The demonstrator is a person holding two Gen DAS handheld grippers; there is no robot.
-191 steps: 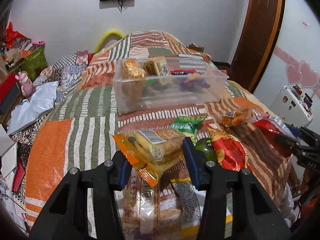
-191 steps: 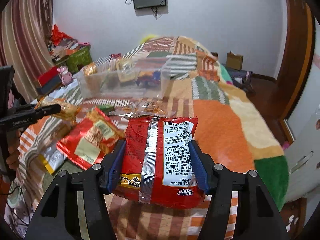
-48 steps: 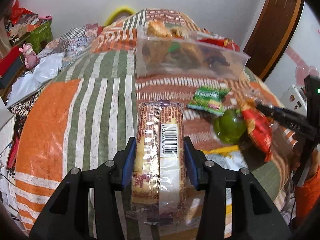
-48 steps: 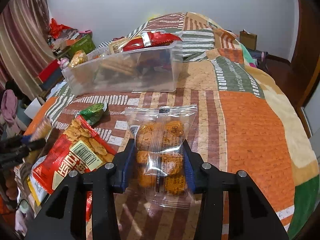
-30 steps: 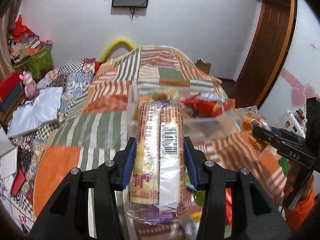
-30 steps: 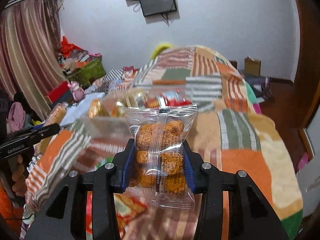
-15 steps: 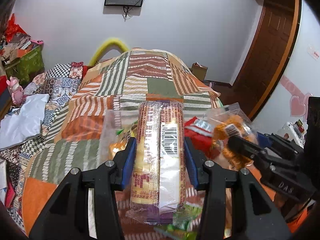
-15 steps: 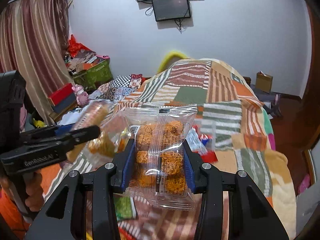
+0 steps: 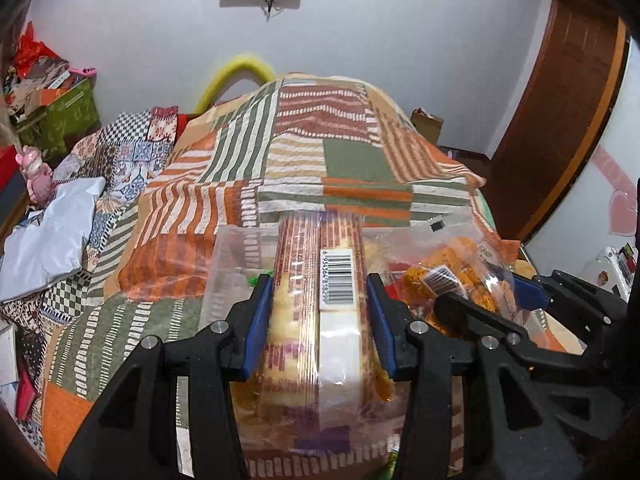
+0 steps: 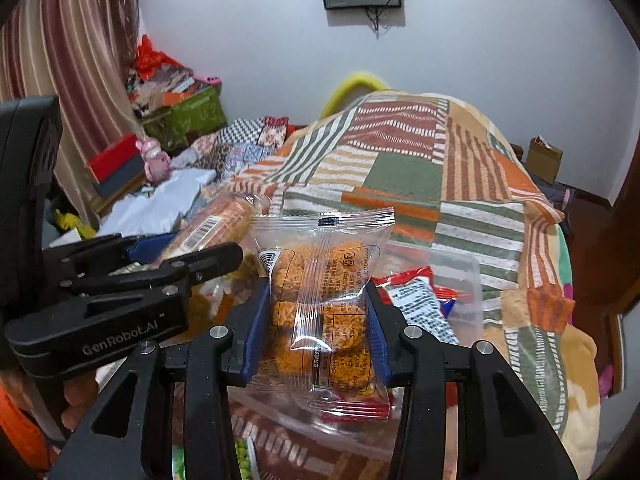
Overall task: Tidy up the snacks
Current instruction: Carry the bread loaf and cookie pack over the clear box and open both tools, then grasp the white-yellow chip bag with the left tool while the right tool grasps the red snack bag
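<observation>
- Left gripper (image 9: 320, 320), at lower centre of its view, clamps a long wafer pack (image 9: 320, 308) above the clear bin (image 9: 232, 264).
- Right gripper (image 10: 318, 324) pinches a clear bag of orange snacks (image 10: 320, 280), centre frame, over the same bin's red packet (image 10: 416, 300).

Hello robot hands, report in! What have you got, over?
Left tongs shut on long wafer pack. Right tongs shut on clear bag of orange snacks. Both over clear bin, red packet already inside. Nothing blocking.
</observation>
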